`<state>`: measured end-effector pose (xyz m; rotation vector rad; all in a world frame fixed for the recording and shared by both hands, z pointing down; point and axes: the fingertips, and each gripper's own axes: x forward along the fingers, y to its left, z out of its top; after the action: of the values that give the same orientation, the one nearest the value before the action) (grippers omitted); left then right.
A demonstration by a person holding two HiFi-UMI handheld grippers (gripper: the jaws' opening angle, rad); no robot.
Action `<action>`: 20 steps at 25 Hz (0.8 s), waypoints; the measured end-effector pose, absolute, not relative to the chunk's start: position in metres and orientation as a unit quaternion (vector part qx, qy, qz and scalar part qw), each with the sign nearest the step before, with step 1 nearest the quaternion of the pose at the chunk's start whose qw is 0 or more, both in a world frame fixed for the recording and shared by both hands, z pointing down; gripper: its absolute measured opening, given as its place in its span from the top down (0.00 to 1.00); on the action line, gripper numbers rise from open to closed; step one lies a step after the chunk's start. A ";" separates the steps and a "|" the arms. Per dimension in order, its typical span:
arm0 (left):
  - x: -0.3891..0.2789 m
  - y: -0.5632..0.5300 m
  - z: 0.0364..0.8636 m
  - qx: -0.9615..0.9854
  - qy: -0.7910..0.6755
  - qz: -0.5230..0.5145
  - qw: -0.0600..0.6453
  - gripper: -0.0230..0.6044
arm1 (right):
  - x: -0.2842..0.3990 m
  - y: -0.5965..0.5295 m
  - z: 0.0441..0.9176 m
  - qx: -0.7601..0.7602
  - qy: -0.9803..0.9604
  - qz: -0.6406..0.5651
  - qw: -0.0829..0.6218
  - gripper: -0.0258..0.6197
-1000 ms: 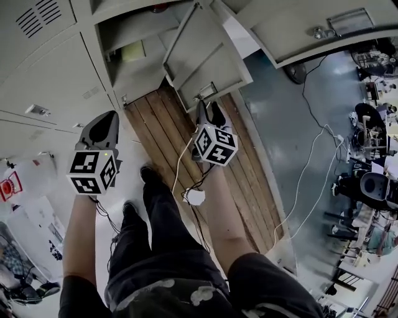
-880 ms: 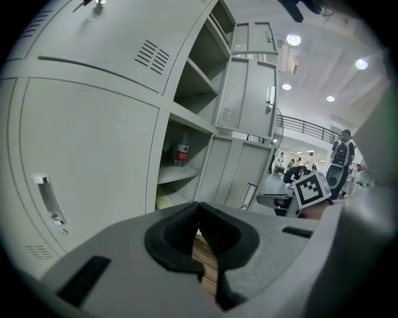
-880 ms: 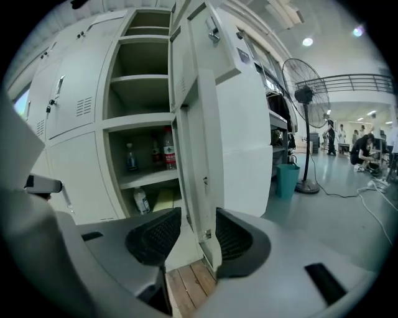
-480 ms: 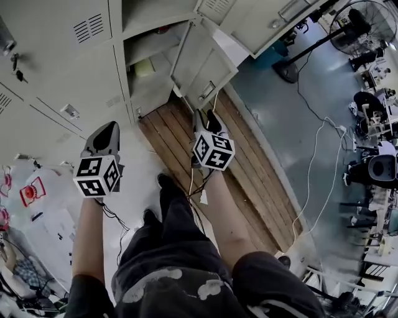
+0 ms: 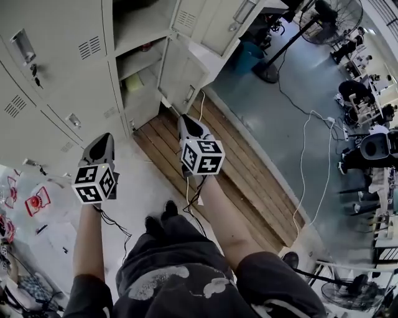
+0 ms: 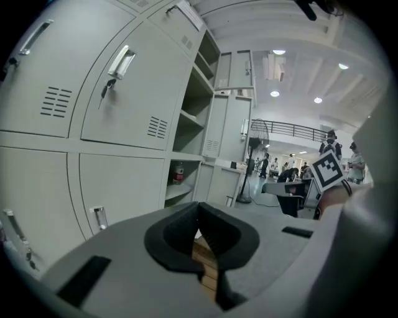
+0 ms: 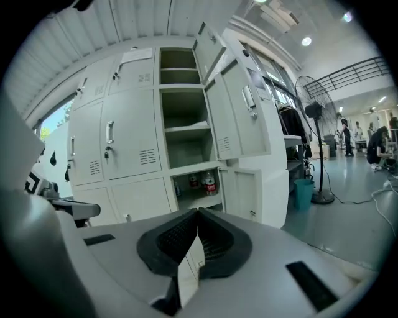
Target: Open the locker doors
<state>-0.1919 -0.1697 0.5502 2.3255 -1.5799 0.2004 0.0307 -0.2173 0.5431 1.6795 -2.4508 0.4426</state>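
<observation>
The grey lockers point(image 5: 50, 56) stand at the upper left in the head view. One column is open: its lower door point(image 5: 180, 77) swings out over the wooden platform point(image 5: 230, 168), and the upper door point(image 5: 217, 22) is open too. My right gripper point(image 5: 186, 121) hangs a little short of the lower door, shut with nothing between its jaws. My left gripper point(image 5: 104, 140) is shut and empty, below the closed doors. In the right gripper view, the open compartments point(image 7: 183, 127) face my gripper point(image 7: 198, 212), and bottles point(image 7: 205, 182) stand in the lowest. The left gripper point(image 6: 199, 205) points past a closed door with a handle point(image 6: 119, 61).
The person's legs and shoes point(image 5: 165, 214) stand between the grippers on the pale floor. A standing fan point(image 5: 323, 18) and a teal bin point(image 5: 249, 56) are beyond the open doors. Cables point(image 5: 305, 161) trail over the blue-grey floor on the right, and desks and people point(image 5: 367, 105) fill the far right.
The right gripper's jaws, open a second ago near the lower door's edge, have shut empty. The head view has lifted, showing more lockers, and both grippers sit slightly farther from them.
</observation>
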 end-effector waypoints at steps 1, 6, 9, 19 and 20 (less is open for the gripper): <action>-0.189 -0.166 0.543 0.815 -0.554 0.067 0.156 0.95 | 0.030 -0.212 0.533 0.553 -0.818 0.143 0.071 0.91; -0.175 -0.131 0.511 0.816 -0.558 0.055 0.142 0.95 | 0.022 -0.180 0.496 0.521 -0.841 0.120 0.083 0.91; -0.166 -0.106 0.497 0.816 -0.559 0.060 0.133 0.95 | 0.019 -0.158 0.480 0.500 -0.855 0.114 0.078 0.91; -0.138 -0.042 0.448 0.804 -0.585 0.062 0.090 0.95 | 0.032 -0.092 0.434 0.475 -0.873 0.106 0.038 0.91; -0.139 -0.036 0.444 0.800 -0.591 0.065 0.080 0.95 | 0.033 -0.086 0.430 0.473 -0.874 0.103 0.035 0.91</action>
<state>-0.1390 -0.0362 0.4441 2.3920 -1.7687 0.1940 0.0329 -0.0865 0.4298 1.4549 -2.6861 0.3150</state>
